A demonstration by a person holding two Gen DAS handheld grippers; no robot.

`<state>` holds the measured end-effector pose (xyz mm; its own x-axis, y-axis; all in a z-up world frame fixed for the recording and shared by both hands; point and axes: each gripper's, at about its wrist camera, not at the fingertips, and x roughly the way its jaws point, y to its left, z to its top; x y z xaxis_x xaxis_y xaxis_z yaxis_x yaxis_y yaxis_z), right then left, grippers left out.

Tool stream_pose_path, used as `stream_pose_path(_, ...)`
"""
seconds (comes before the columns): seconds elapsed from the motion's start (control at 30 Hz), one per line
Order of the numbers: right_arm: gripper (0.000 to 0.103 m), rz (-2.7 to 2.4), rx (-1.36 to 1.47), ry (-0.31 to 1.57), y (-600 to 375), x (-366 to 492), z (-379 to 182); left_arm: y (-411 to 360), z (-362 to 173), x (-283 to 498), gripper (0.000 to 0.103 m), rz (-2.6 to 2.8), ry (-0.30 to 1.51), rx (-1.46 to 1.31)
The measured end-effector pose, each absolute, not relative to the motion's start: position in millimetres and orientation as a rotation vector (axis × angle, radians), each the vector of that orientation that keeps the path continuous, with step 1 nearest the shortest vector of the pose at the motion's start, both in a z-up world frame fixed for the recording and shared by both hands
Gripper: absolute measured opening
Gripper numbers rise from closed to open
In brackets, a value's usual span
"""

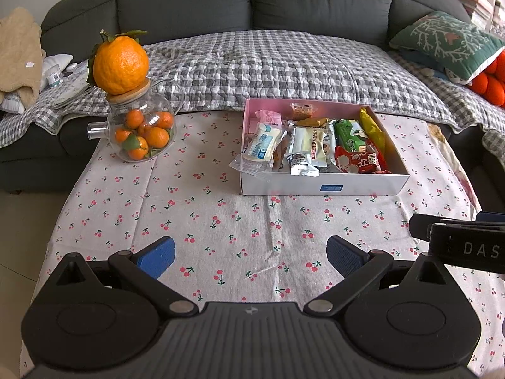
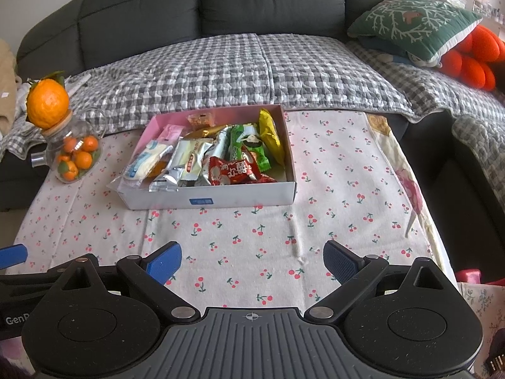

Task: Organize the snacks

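Observation:
A shallow white box with a pink inside stands on the cherry-print tablecloth; it also shows in the right wrist view. It holds several wrapped snacks, among them a red packet, a green packet, a yellow packet and a white-blue packet. My left gripper is open and empty, above the cloth in front of the box. My right gripper is open and empty, also in front of the box.
A glass teapot full of small oranges, with a large orange on its lid, stands at the table's back left. A grey sofa with a checked blanket and a green cushion lies behind the table.

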<state>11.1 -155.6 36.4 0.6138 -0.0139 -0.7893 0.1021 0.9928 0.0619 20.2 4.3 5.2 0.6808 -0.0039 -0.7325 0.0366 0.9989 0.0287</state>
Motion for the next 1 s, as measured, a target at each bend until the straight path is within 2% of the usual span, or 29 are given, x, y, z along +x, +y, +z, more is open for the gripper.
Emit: stream_pose_path(1.0,0.098,-0.070,0.101,0.913,-155.7,10.0,32.8,1.1,7.6,15.2,0.102,-0.038,0.796,0.076)
